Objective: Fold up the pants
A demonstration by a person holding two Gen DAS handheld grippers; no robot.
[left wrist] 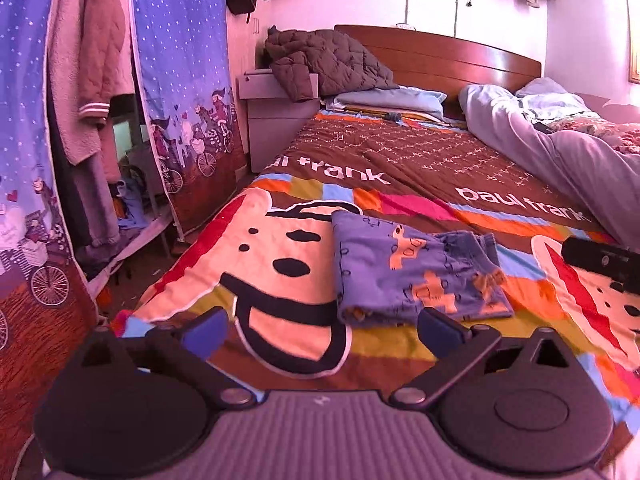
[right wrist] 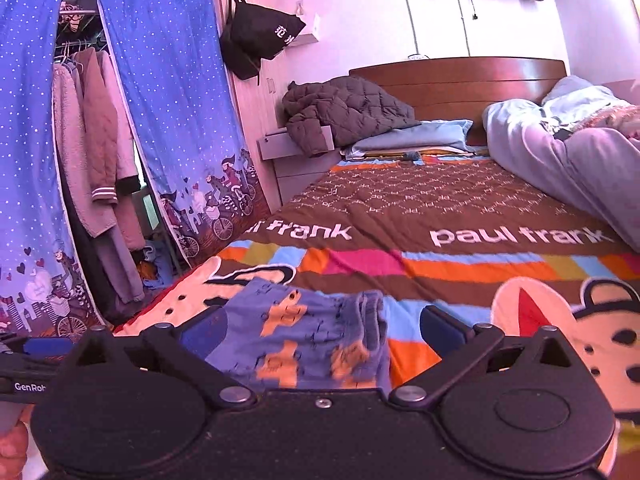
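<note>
My left gripper point(left wrist: 322, 326) has its fingers spread wide, nothing between them; the folded pants point(left wrist: 416, 268) lie on the bed point(left wrist: 400, 152) just beyond my right-hand fingertip. My right gripper point(right wrist: 322, 326) is spread too, empty, with the pants point(right wrist: 304, 332) showing between its fingers.

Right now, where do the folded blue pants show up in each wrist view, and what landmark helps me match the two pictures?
Left wrist view: the folded blue pants lie on the bedspread, centre-right, just beyond the open left hand-held gripper.
Right wrist view: the pants sit low and centre-left, between the fingers of the open right hand-held gripper, untouched.
Shared landmark: the white "paul frank" lettering behind the pants.
</note>
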